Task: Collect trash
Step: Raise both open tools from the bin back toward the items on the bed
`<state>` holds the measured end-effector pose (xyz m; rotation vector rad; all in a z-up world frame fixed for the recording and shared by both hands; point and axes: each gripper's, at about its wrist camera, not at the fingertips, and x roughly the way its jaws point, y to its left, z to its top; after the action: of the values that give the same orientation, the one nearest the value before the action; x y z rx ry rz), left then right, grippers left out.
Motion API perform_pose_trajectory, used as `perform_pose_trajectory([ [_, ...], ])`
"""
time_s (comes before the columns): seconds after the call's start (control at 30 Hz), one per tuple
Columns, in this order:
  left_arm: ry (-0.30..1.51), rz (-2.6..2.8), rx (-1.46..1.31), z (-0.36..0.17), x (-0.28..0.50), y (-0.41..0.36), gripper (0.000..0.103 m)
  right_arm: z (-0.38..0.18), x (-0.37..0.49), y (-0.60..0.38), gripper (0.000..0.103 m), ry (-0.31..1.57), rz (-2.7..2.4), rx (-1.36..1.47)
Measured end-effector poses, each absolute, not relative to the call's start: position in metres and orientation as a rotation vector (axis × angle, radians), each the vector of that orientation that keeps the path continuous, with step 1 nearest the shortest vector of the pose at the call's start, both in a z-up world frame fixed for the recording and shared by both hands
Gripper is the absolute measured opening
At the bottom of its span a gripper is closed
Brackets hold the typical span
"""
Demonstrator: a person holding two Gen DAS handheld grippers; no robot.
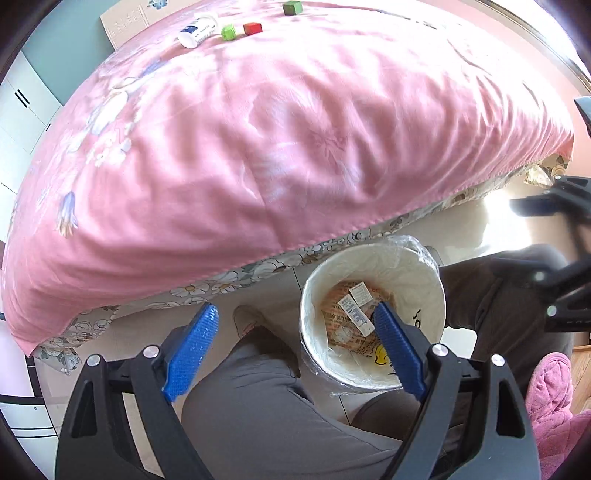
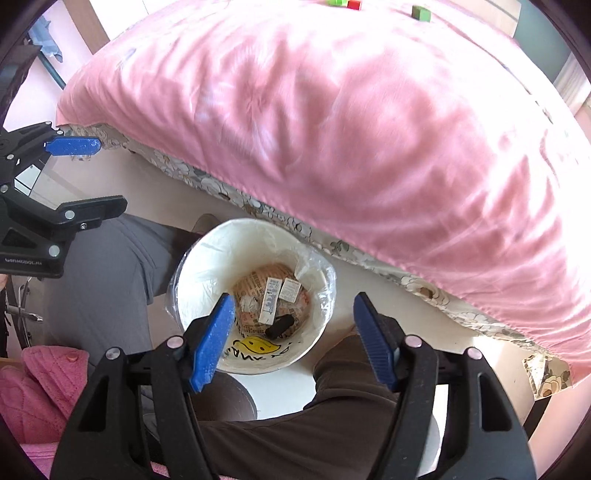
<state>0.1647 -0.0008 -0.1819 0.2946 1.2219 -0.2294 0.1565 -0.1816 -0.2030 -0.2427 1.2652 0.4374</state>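
Observation:
A white waste bin [image 1: 417, 280] lined with a clear bag stands on the floor beside the bed, between a person's knees. Inside lie printed paper, two white packets [image 2: 271, 299] and a small black object [image 2: 280, 325]. My left gripper [image 1: 295, 310] hangs above the bin's left side, its blue-padded jaws wide open with nothing between them. My right gripper [image 2: 293, 301] is above the bin's right rim, also open and empty. The left gripper [image 2: 107, 175] also shows at the left edge of the right wrist view. On the bed lie a white bottle [image 1: 197, 29] and coloured cubes.
A pink quilt [image 1: 295, 129] covers the bed and overhangs its floral sheet edge. A light green cube [image 1: 228, 32], a red cube [image 1: 253, 27] and a darker green cube [image 1: 292, 7] sit at the far side. Grey trousered legs [image 1: 258, 387] flank the bin.

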Motion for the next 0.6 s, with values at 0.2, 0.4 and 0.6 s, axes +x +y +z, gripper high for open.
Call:
perform_pose_trajectory([
  [0.2, 1.133, -0.197, 0.272, -0.126, 0.178, 0.018, 0.088, -0.131, 0.170, -0.200, 0.070, 1.143, 0.418, -0.227],
  [0.4, 1.044, -0.159, 0.273, -0.083, 0.192, 0.025, 0.089, -0.069, 0.189, -0.213, 0.072, 1.027, 0.395, -0.226],
  [0.6, 1.005, -0.126, 0.282, -0.057, 0.214, 0.034, 0.090, -0.022, 0.212, -0.221, 0.074, 0.941, 0.387, -0.234],
])
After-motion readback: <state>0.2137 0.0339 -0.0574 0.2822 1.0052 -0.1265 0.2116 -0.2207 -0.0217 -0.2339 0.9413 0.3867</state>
